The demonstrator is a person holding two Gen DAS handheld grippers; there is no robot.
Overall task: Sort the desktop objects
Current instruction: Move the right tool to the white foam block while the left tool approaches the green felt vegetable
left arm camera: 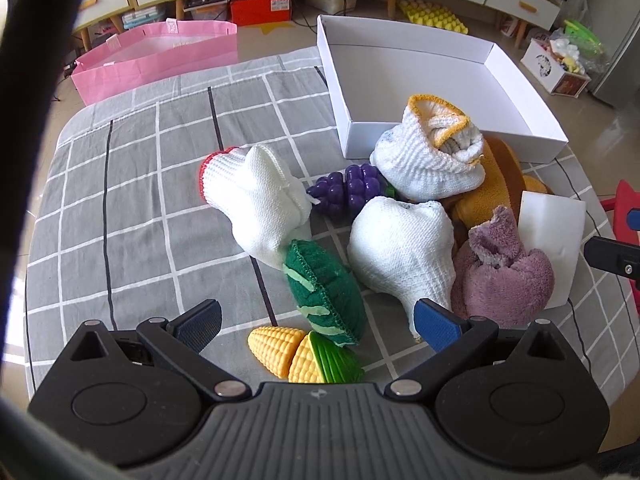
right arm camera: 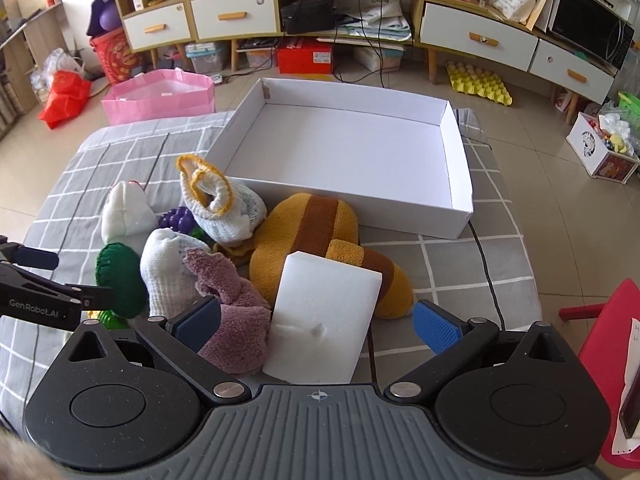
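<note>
Both claws hung spread and empty — the left claw [left arm camera: 316,322] over the green knitted leaf [left arm camera: 326,292] and toy corn [left arm camera: 304,356], the right claw [right arm camera: 316,322] straddling the white foam block [right arm camera: 324,320]. Everything sat heaped on the near tabletop [left arm camera: 132,200], just short of the empty white box [right arm camera: 340,152]. Risk, as I judged it: the block leaned on the purple towel [right arm camera: 236,320] and the plush [right arm camera: 312,236], so a closing claw might snag fabric and drag neighbours along — or crush the foam.
</note>
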